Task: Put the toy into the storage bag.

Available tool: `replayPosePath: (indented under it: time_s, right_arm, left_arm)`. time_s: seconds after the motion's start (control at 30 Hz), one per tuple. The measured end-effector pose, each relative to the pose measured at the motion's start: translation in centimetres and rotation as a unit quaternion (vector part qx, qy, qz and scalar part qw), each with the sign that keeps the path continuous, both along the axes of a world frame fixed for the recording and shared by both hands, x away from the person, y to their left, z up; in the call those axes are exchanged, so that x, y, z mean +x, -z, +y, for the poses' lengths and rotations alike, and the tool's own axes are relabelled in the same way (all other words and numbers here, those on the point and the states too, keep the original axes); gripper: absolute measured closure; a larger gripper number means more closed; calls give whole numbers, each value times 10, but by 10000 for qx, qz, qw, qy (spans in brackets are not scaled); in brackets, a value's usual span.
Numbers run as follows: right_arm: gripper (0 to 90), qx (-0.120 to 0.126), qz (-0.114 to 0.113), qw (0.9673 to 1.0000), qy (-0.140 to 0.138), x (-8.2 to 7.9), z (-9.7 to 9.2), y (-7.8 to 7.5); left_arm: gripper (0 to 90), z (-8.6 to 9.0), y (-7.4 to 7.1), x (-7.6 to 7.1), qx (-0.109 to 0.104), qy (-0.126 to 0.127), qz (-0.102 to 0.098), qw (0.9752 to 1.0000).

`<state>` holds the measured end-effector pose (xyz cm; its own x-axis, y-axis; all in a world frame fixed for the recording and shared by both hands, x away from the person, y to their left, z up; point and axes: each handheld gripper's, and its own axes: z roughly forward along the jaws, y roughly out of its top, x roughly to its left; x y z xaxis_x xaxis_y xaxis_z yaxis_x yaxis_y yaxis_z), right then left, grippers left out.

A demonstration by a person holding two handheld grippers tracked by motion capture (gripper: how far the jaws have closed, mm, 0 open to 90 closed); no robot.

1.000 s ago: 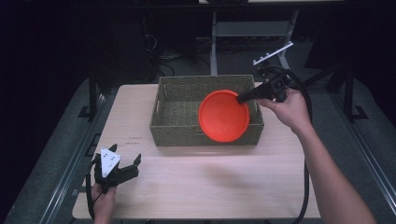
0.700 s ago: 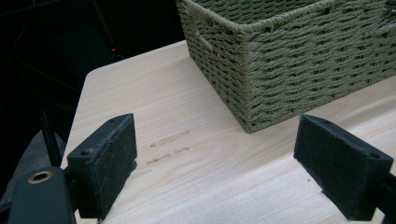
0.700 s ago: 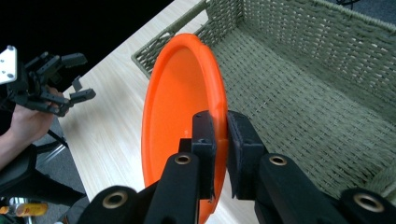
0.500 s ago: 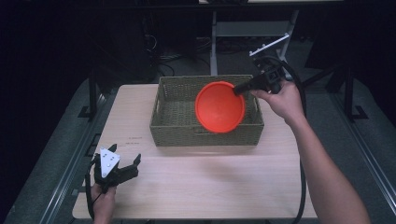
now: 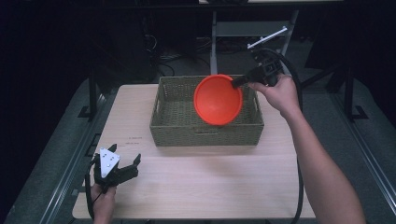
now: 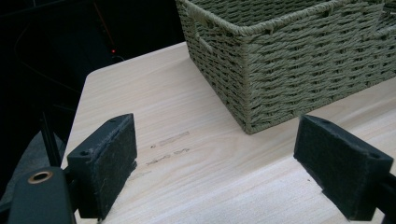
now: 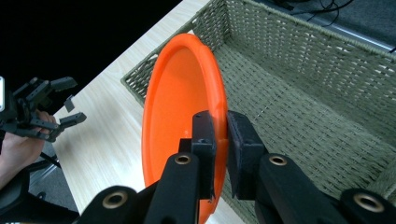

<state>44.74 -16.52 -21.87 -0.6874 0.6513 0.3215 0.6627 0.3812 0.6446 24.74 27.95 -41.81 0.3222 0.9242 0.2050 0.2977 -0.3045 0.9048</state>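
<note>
Your right gripper point(image 7: 219, 135) pinched the rim of a shallow, glossy orange bowl point(image 5: 217, 99), tilted above the basket point(image 5: 177, 121); your left gripper point(image 6: 215, 172) sat wide open, empty.

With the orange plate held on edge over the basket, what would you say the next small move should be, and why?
Probably lower the right gripper and tip the orange plate flat into the woven basket. The gripper pinches the plate's rim, the plate hangs tilted above the basket's interior, and the basket floor seen beneath it looks bare. The left gripper rests open near the table's front corner, well away.
</note>
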Motion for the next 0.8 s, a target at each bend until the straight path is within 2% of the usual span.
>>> replayPosePath:
  time_s: [0.43,0.53,0.8]
  right_arm:
    - [819,-70,4,9999,127,14,6,-8]
    - [819,-65,2,9999,158,19,8,-8]
    - [819,-83,69,9996,266,32,13,-1]
  left_arm:
    - [127,0,0,0,-35,-13,-25,10000]
    - [127,0,0,0,23,-14,-7,10000]
    - [127,-2,0,1,4,-4,-26,10000]
